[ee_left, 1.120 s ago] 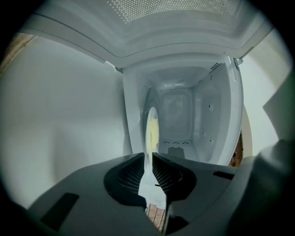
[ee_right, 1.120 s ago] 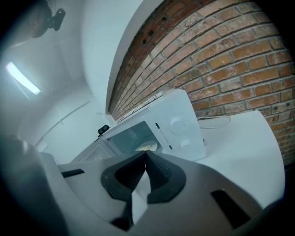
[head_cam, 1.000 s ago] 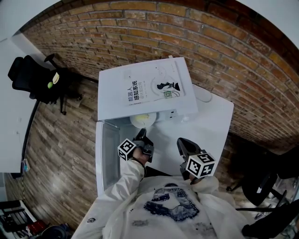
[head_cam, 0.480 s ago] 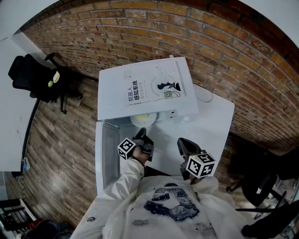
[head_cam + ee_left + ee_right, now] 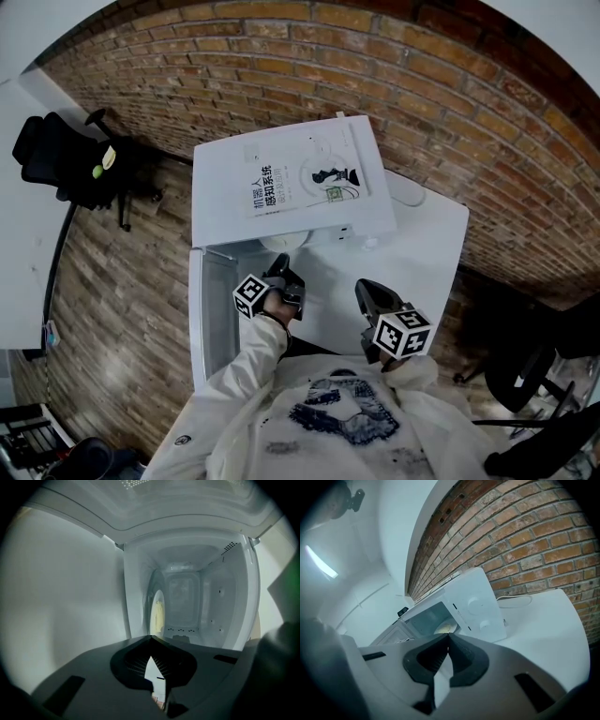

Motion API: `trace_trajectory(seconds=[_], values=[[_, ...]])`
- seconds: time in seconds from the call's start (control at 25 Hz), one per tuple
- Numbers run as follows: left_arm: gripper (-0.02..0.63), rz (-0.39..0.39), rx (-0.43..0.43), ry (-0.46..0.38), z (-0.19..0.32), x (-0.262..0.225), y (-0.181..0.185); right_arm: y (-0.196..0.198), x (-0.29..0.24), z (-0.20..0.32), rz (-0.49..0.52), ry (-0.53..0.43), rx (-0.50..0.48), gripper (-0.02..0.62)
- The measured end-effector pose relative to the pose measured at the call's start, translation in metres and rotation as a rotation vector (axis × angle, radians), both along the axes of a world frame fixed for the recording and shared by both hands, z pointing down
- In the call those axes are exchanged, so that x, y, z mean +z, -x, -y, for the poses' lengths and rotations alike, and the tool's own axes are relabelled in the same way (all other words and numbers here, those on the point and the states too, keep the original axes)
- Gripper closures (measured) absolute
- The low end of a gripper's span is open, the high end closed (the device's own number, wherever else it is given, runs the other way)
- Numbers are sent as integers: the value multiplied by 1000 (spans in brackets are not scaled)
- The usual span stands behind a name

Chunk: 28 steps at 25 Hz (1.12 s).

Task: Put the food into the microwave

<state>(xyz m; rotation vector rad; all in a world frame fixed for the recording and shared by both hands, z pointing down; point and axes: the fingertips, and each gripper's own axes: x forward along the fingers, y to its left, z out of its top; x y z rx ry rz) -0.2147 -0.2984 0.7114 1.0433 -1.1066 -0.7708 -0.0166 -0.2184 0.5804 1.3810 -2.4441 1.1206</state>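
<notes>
Food [image 5: 158, 613] sits inside the open microwave [image 5: 291, 187], just beyond the left gripper [image 5: 284, 267], whose jaws are pressed together on nothing at the doorway, while the right gripper [image 5: 367, 289] hovers farther out over the white surface [image 5: 427, 248], jaws likewise together and empty.

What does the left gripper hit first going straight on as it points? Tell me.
Likely the white plate of yellow food inside the open white microwave: the shut left gripper points into the cavity, nothing in between. Depth is unclear; it might pass the plate and reach the back wall.
</notes>
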Motion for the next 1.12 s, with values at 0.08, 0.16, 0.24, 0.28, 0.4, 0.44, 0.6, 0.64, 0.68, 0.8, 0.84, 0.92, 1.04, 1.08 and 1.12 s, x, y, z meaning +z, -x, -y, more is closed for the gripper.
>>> trace_trajectory(seconds=[0.08,0.16,0.24,0.28,0.4,0.44,0.6,0.64,0.68,0.8,0.84,0.92,1.04,1.08,1.12], values=[[598,3,0,1,3,1,1,0,1,1,-1,3,2,581],[598,5,-1,4,6,3,3,-1,1,1,-1,5,6,581],[598,7,-3,7,10,3,4,-2,0,2,-2,8,12,581],[598,7,-2,8,11,3,4,-3,0,2,-2,9,15,581],[598,6,1,7,16,4,4,-4,2,3,-2,14,22,581],[598,7,2,7,18,4,4,-4,2,4,-2,14,23,581],[598,7,10,6,21,4,2,-5,4,5,-3,18,29,581],[598,6,13,5,22,4,1,-6,4,5,-3,19,31,581],[598,5,15,4,22,4,0,-6,4,5,-3,19,33,581],[598,0,22,6,23,5,-3,-6,5,6,-2,19,35,581],[598,0,24,7,23,5,-4,-6,5,6,-2,19,36,581],[598,1,25,7,23,4,-5,-7,5,6,-2,20,35,581],[598,3,29,5,22,4,-6,-7,5,5,-2,20,34,581],[598,3,33,4,21,4,-7,-7,5,5,-1,20,32,581],[598,4,38,4,20,4,-8,-6,5,5,0,19,30,581]])
